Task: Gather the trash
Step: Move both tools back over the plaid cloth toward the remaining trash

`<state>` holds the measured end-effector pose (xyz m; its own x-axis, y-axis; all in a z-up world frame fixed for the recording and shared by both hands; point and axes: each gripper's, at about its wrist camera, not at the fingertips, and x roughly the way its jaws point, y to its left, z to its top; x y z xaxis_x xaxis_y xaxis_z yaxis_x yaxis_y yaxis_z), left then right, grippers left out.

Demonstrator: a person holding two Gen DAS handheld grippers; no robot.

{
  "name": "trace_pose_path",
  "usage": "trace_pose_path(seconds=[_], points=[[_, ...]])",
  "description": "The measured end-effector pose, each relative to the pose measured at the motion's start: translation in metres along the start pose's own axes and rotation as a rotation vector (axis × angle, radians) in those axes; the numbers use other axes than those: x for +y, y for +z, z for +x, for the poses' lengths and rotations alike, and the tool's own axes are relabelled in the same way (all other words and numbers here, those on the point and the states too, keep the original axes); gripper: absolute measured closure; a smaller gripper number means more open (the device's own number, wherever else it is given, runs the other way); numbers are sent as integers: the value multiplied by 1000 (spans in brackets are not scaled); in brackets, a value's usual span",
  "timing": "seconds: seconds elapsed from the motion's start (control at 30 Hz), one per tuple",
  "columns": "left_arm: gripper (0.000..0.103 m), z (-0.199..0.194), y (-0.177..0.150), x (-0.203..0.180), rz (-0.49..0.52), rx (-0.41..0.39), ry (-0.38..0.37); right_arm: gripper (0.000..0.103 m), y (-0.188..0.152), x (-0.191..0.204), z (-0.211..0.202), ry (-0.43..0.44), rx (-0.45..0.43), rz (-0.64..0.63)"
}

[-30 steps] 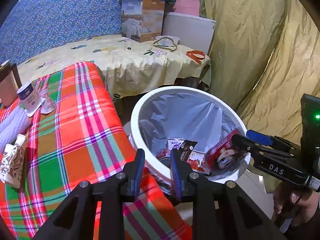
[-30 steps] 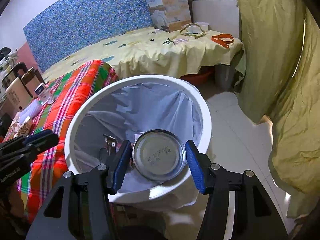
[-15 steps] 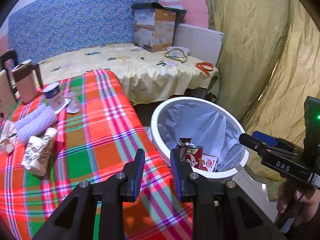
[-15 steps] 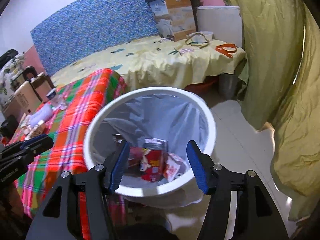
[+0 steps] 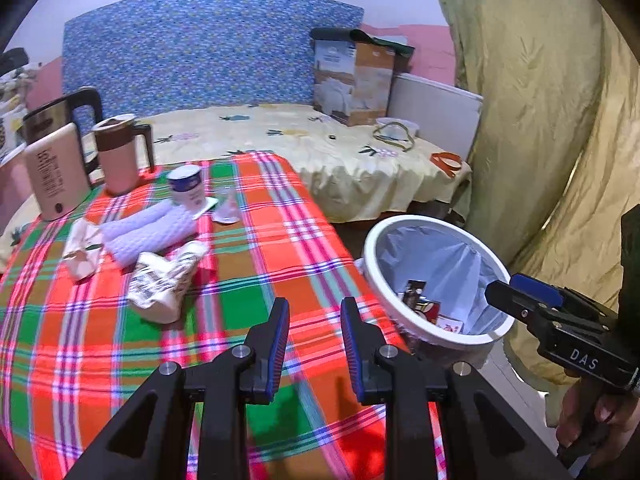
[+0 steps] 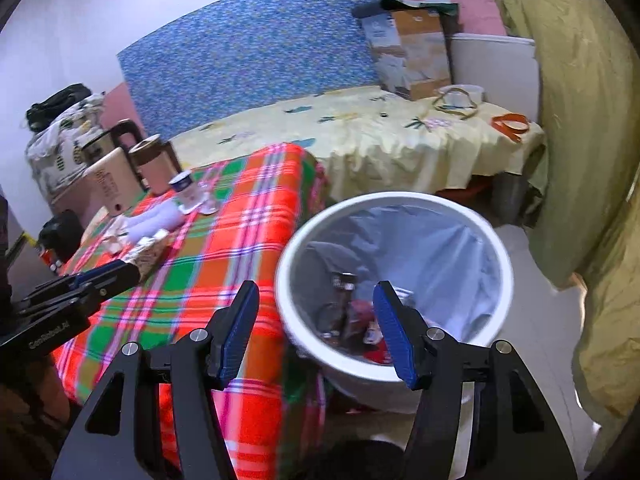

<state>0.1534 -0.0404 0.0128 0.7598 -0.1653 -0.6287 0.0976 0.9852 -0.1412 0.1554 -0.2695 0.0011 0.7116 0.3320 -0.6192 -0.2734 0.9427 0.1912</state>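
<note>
A white trash bin with a pale blue liner stands on the floor beside the plaid-covered table; it also shows in the right wrist view. Cans and wrappers lie inside it. On the table lie a crumpled printed wrapper, a crumpled paper, a white knitted roll and a small cup. My left gripper is open and empty over the table's near right part. My right gripper is open and empty over the bin's near rim.
Two kettles and a brown-topped jug stand at the table's far left. A bed with a yellow sheet lies behind, holding a cardboard box. An olive curtain hangs to the right.
The right gripper let the can drop into the bin and now stands empty. Both grippers pulled back and swung left, bringing more of the table and its litter into view.
</note>
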Motion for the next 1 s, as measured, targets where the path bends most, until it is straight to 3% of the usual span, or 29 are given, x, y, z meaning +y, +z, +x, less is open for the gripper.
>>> trace_pose_path(seconds=[0.47, 0.93, 1.0], points=[[77, -25, -18, 52, -81, -23, 106, 42, -5, 54, 12, 99, 49, -105], [77, -23, -28, 103, -154, -10, 164, 42, -2, 86, 33, 151, 85, -149], [71, -20, -28, 109, -163, -9, 165, 42, -2, 88, 36, 159, 90, -148]])
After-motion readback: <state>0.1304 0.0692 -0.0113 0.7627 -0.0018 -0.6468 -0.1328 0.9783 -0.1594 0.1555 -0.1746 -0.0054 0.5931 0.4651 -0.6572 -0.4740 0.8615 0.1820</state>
